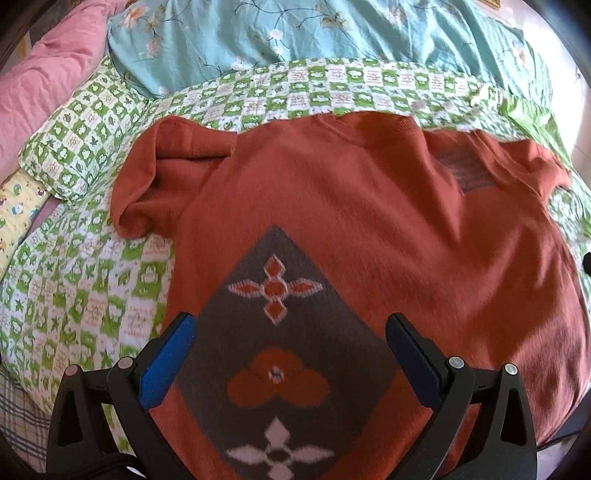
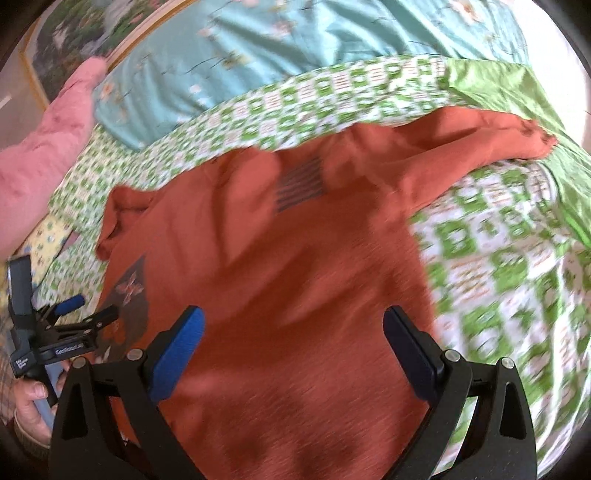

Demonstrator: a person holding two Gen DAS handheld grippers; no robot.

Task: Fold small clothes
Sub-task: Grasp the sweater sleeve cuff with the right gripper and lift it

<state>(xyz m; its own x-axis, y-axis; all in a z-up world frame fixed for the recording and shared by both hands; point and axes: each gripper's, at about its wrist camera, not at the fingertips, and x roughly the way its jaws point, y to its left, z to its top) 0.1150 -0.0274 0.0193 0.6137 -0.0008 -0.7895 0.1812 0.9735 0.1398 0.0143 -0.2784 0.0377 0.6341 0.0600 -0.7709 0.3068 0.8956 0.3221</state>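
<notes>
Left wrist view: left gripper (image 1: 290,334) is hovering spread wide over the rust-orange sweater (image 1: 369,221), which is lying flat on the green checked bedsheet (image 1: 81,280) for folding. Right gripper (image 2: 291,328) is hanging equally spread, gripping nothing; right sleeve (image 2: 480,136) is trailing outward.

Sweater (image 1: 369,206): rust-orange knit cloth, matt, slightly fuzzy; grey woven-in diamond panel (image 1: 288,354). Bedsheet (image 1: 92,295): green-and-white printed cloth, matt, lightly creased. Teal floral quilt (image 1: 295,33): smooth cloth, faint sheen. Left gripper (image 1: 291,354): black matt plastic frame, blue matt pads (image 1: 168,363), small bright metal pins.
</notes>
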